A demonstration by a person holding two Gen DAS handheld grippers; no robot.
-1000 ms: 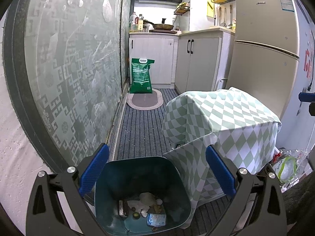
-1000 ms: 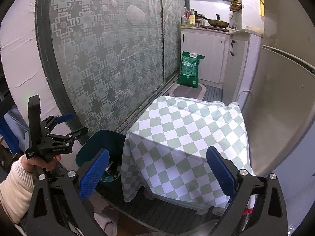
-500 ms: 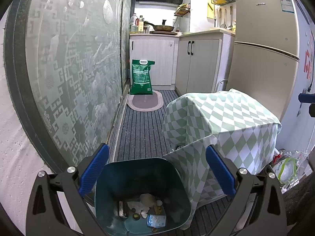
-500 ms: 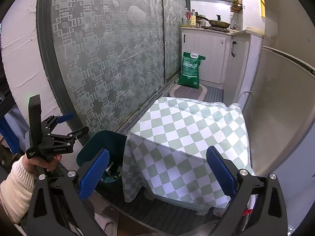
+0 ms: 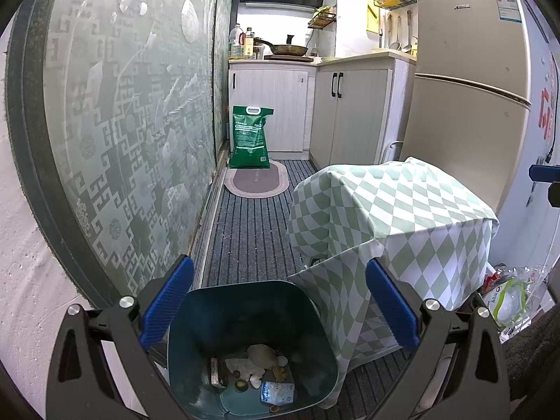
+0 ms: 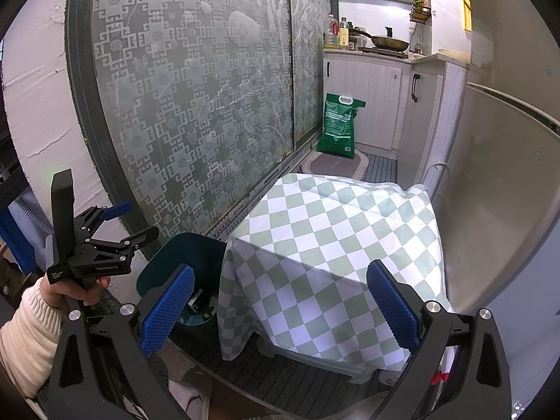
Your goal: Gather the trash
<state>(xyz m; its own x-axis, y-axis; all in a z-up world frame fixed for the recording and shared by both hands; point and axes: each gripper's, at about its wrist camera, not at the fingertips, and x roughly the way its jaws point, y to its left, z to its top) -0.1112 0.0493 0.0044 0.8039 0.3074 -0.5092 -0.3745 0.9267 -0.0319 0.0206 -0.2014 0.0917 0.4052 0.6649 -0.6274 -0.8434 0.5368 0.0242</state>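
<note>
Below your left gripper [image 5: 278, 301], jaws spread wide and empty, the teal bin [image 5: 245, 301] holds scraps of trash [image 5: 252, 367] beside the checkered cloth [image 5: 392, 210]. Only your right gripper [image 6: 280, 306], equally wide and empty, sees your hand [image 6: 75, 288].

Sharp fisheye views, dim foreground, bright far kitchen.

Setting: narrow home kitchen. Evidence: white base cabinets [image 5: 269, 108] under a countertop carrying a frying pan [image 5: 288, 48] and oil bottles [image 5: 243, 43]; tall beige refrigerator [image 5: 465, 105] at the right; striped floor runner [image 5: 245, 231]; patterned frosted sliding door [image 5: 133, 133] along the left wall.
</note>
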